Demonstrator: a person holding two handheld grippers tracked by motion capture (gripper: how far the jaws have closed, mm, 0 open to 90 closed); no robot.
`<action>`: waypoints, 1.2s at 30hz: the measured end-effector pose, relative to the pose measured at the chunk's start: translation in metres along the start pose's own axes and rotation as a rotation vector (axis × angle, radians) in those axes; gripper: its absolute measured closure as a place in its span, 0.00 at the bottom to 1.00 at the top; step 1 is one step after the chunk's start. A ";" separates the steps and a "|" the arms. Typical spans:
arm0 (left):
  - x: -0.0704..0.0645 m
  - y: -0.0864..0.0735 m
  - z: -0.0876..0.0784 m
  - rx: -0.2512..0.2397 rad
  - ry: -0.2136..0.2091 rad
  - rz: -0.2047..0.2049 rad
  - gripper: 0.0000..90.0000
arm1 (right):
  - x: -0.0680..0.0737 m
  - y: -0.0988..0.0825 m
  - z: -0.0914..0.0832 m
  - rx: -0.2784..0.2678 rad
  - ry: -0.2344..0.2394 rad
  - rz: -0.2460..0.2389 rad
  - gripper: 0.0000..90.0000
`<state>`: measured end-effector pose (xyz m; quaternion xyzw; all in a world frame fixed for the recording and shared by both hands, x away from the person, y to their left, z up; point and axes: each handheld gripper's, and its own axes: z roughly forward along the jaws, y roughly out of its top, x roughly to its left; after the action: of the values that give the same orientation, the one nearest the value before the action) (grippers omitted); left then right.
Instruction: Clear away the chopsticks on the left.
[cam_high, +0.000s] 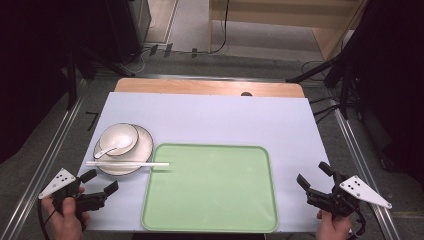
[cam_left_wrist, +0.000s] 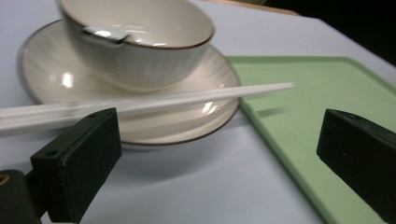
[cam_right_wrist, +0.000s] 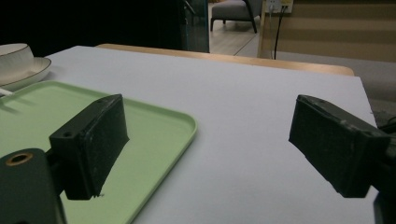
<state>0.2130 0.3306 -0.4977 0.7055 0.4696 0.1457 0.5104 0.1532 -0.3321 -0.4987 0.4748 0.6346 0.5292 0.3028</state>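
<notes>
Chopsticks (cam_high: 127, 163): white pair lying across the near rim of the plate (cam_high: 142, 150), long axis running left to right along the table's near edge; the right tips overhang the left rim of the green tray (cam_high: 210, 222), the left ends jut past the plate toward the table's left edge.
Bowl (cam_high: 119, 138): sits on the plate, a white spoon (cam_high: 106, 150) resting in it with its handle toward the near left.
Plate location: left part of the table, just beside the tray's far left corner.
Left gripper (cam_high: 96, 181): jaws spread wide, nothing between them, near the table's near left corner, pointing toward the plate; in the left gripper view the chopsticks (cam_left_wrist: 140, 103) cross just beyond its jaws.
Right gripper (cam_high: 312, 176): jaws spread wide, holding nothing, near the table's near right corner, beside the tray's right rim.
Open room: bare tray floor and the whole far half of the white table cover (cam_high: 210, 117).
</notes>
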 end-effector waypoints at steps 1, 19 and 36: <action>-0.002 0.001 0.001 0.000 -0.015 0.000 0.00 | -0.001 -0.001 0.000 0.009 -0.003 0.005 0.14; -0.033 0.019 0.049 0.216 0.005 0.087 1.00 | 0.015 0.001 0.016 0.067 0.016 -0.031 0.15; -0.029 0.035 0.088 0.255 0.067 0.127 1.00 | 0.016 -0.002 0.020 0.090 0.033 -0.029 0.15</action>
<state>0.2766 0.2541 -0.4980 0.7877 0.4555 0.1405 0.3902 0.1642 -0.3097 -0.5033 0.4701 0.6696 0.5032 0.2782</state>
